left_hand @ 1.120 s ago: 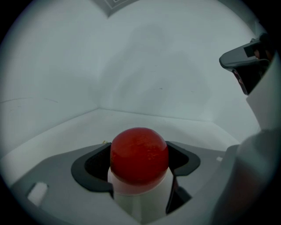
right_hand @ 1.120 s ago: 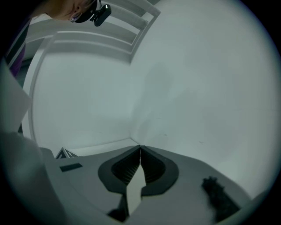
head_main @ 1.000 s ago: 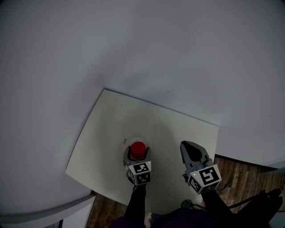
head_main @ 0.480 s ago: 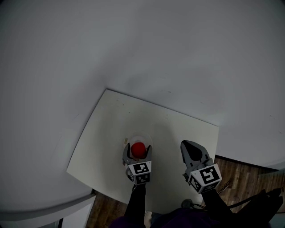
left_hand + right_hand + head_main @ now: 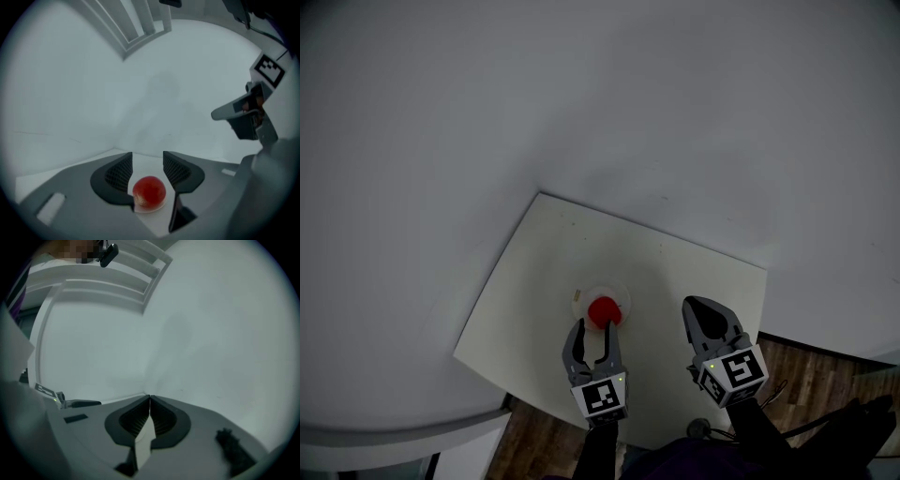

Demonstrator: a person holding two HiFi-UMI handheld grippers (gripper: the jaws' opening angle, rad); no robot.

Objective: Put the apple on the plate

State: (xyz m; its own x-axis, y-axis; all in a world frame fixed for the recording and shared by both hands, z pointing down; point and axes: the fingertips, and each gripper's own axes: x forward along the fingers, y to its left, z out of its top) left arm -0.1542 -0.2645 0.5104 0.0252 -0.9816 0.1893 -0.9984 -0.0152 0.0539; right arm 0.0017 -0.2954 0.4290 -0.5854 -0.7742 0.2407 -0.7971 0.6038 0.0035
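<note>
A round red apple [image 5: 604, 311] sits on a small white plate [image 5: 580, 298], covering most of it, near the front of a pale square table [image 5: 534, 281]. The grey left gripper [image 5: 595, 335] hangs just short of the apple. Its jaws are apart and closing, gripping nothing. In the left gripper view the apple shows through the gap between the jaws, its lower edge hidden. Off to the side, the right gripper [image 5: 701, 314] is closed and empty.

Red apple [image 5: 603, 311] with a paler, yellowish patch; plate [image 5: 579, 298] seemingly white. Cream desk [image 5: 534, 281]; brown plank-grained floor [image 5: 811, 366]; pale grey wall [image 5: 581, 94]. Right gripper [image 5: 694, 306] grey, its cube black-and-white squares.
</note>
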